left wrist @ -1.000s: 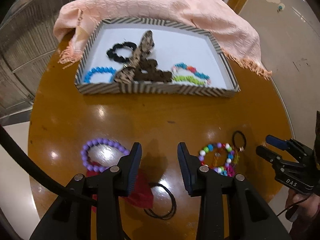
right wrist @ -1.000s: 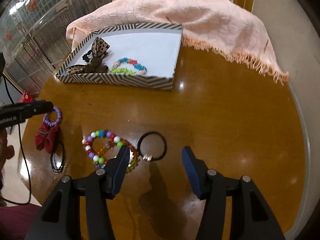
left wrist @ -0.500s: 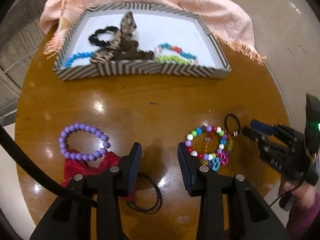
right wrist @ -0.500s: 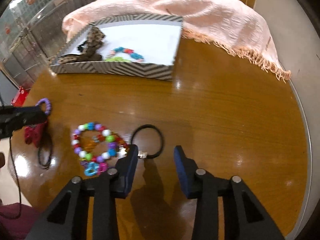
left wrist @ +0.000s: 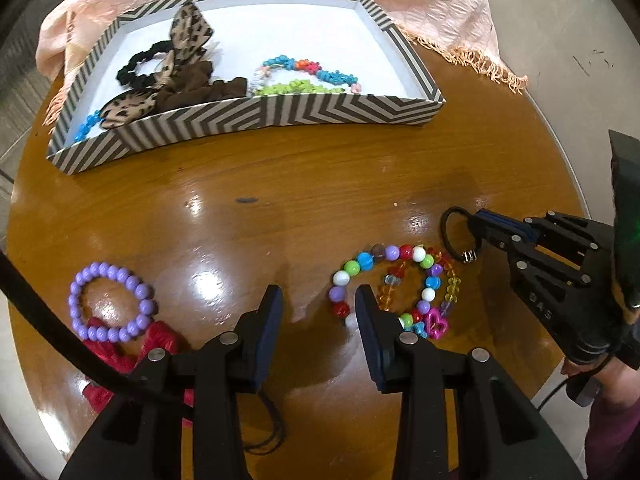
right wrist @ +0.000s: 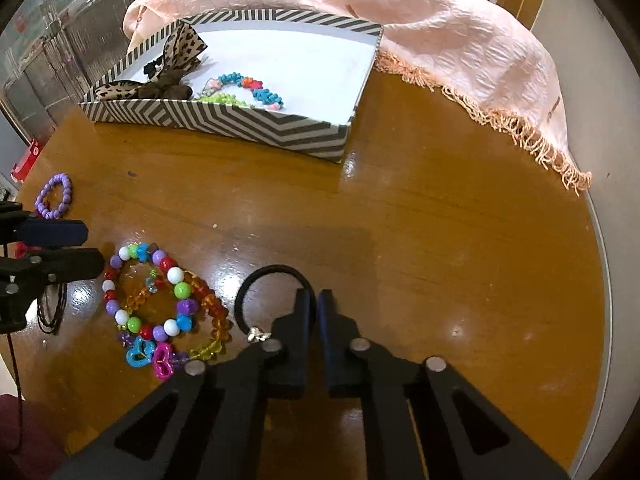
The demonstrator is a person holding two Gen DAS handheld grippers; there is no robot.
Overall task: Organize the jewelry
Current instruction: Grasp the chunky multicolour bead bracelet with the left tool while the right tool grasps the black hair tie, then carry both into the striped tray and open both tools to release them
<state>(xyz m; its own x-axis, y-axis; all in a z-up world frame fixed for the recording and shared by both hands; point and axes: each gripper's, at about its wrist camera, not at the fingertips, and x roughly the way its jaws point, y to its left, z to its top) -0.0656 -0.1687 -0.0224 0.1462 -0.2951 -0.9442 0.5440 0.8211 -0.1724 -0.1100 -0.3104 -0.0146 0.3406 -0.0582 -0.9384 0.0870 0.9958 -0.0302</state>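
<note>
Black hair tie pinched by right gripper, striped box behind

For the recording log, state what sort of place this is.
Probably a home or lobby-like room: a round glossy wooden table draped with a fringed peach cloth, a pale hard floor beside it, metal-grille doors behind.

Right gripper: jaws drawn together on the black hair tie, pinching its band on the counter.
Beaded bracelets: just left of the tie.
Striped tray: far side, holding a leopard bow.
Left gripper: left edge.
</note>
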